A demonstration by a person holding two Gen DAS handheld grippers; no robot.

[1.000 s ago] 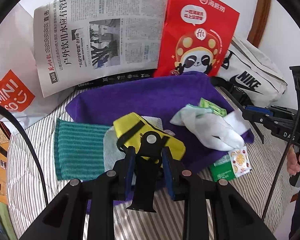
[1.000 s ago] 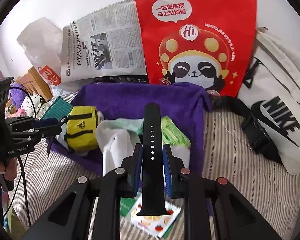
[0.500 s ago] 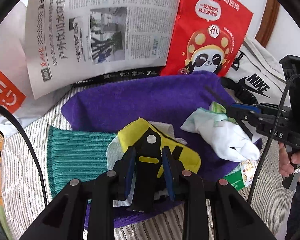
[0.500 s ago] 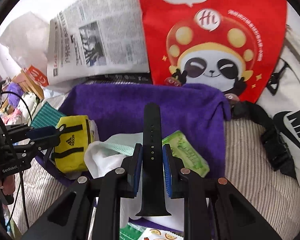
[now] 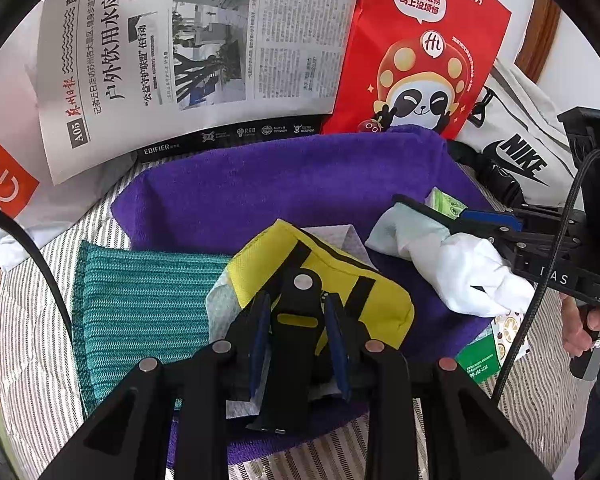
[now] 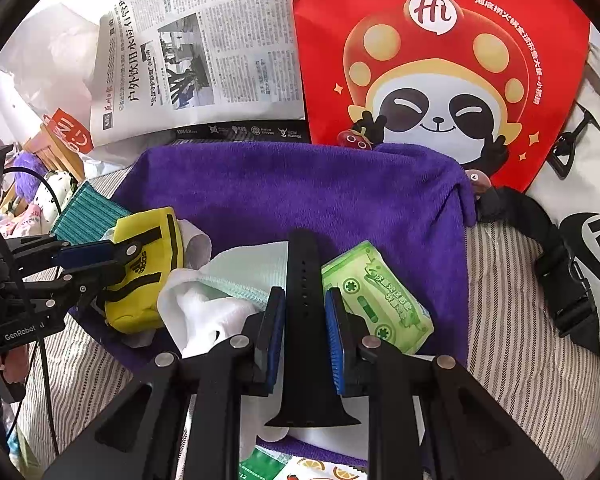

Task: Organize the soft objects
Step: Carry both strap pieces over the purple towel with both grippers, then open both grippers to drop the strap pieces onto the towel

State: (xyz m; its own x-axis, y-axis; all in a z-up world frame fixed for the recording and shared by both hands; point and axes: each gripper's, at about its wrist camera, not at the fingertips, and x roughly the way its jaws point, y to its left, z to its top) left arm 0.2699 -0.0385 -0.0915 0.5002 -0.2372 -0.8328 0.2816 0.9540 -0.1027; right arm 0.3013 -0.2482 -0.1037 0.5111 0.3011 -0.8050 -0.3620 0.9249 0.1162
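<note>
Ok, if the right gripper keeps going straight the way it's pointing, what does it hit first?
Probably the white and mint cloth under the tip of its held black strap, with the purple towel beyond; depth is hard to judge.

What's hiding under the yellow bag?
The yellow bag lies on a pale grey cloth that peeks out at its edges, with the purple towel beneath both. Whatever else sits directly under the bag is covered and can't be seen.

Left gripper (image 5: 298, 322): tilted steeply downward, blue pads clamped on a short black strap piece (image 5: 298, 312); right gripper (image 6: 305, 330): likewise pitched down, pads closed on a long black watch strap (image 6: 305, 280); a hand (image 5: 584, 326) grips the right handle.
</note>
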